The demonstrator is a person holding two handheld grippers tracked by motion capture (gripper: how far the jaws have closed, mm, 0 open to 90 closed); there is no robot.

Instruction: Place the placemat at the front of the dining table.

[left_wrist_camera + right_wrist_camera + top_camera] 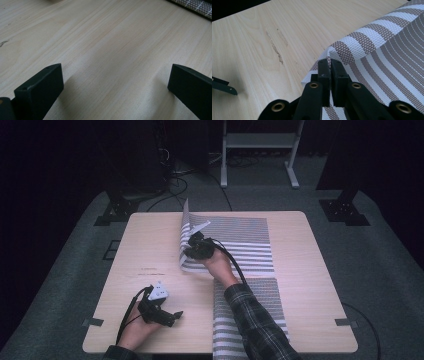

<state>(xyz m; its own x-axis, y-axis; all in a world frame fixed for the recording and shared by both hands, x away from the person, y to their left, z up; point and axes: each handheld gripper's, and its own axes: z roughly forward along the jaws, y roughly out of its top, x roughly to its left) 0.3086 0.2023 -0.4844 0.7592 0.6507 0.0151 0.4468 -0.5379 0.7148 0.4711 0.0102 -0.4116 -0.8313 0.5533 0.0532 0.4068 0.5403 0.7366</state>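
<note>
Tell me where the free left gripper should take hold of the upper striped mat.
Grip the striped mat by its raised left edge, coming in from the bare table on the left. The right gripper holds that edge curled up, so the open left gripper can straddle it.

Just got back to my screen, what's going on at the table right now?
A person is working two striped placemats on the wooden table. The right gripper is shut on the edge of the far placemat, lifting its left side into a fold. The left gripper rests open on bare wood. The near placemat lies flat.
</note>
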